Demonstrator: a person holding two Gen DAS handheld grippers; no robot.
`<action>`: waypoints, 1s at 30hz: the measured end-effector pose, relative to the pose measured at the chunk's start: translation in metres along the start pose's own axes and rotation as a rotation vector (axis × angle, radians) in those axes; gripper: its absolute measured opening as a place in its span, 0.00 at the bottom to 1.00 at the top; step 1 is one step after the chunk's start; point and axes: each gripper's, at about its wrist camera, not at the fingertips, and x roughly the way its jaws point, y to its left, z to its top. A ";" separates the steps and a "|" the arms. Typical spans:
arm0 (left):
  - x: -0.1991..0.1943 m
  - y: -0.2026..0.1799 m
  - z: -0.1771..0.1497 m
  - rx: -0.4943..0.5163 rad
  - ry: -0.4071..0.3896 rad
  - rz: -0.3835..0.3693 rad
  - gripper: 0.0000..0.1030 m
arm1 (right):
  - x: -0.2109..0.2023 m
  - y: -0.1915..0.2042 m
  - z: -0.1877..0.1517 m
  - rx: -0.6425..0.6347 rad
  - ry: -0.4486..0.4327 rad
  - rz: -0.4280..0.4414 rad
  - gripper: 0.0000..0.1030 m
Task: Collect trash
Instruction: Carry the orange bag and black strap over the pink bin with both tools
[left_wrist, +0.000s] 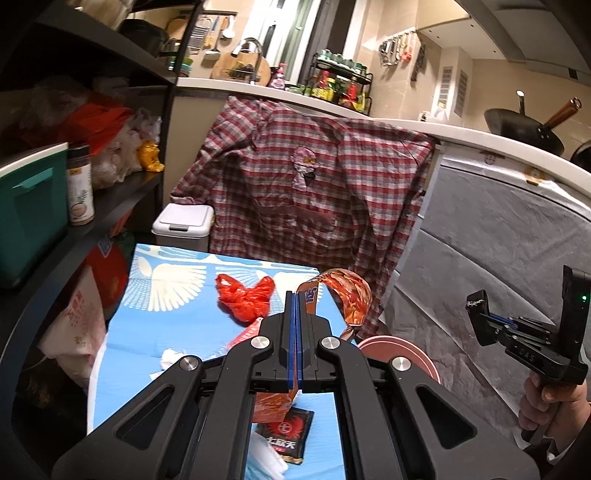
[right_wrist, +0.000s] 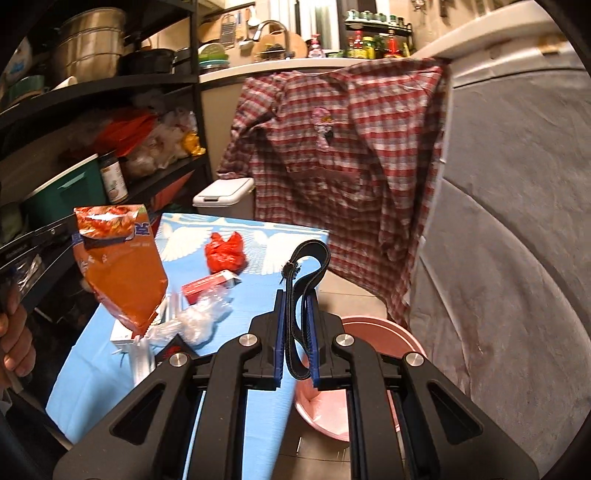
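My left gripper (left_wrist: 297, 299) is shut on an orange snack bag (left_wrist: 349, 295), whose top curls up to the right of the fingers. In the right wrist view that bag (right_wrist: 123, 269) hangs from the left gripper (right_wrist: 55, 236) above the blue-clothed table (right_wrist: 251, 306). My right gripper (right_wrist: 295, 299) is shut on a black elastic strap (right_wrist: 308, 258) that loops up between its blue pads, and it hovers over a pink basin (right_wrist: 373, 328). On the table lie a red plastic bag (right_wrist: 225, 251), a red box (right_wrist: 207, 286), clear plastic wrap (right_wrist: 195, 321) and a black sachet (left_wrist: 286, 439).
A white lidded bin (right_wrist: 223, 192) stands behind the table. A plaid shirt (right_wrist: 340, 155) hangs from the counter edge. Dark shelves (left_wrist: 122, 192) packed with bags, a jar and a green box run along the left. A grey cover (right_wrist: 509, 221) drapes the right side.
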 end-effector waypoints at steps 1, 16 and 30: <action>0.002 -0.004 0.000 0.005 0.003 -0.004 0.00 | 0.002 -0.004 -0.003 0.012 0.005 -0.001 0.11; 0.046 -0.082 -0.011 0.072 0.064 -0.109 0.00 | 0.024 -0.042 -0.021 0.047 0.059 -0.054 0.11; 0.102 -0.137 -0.019 0.057 0.128 -0.181 0.00 | 0.047 -0.061 -0.026 0.078 0.106 -0.072 0.11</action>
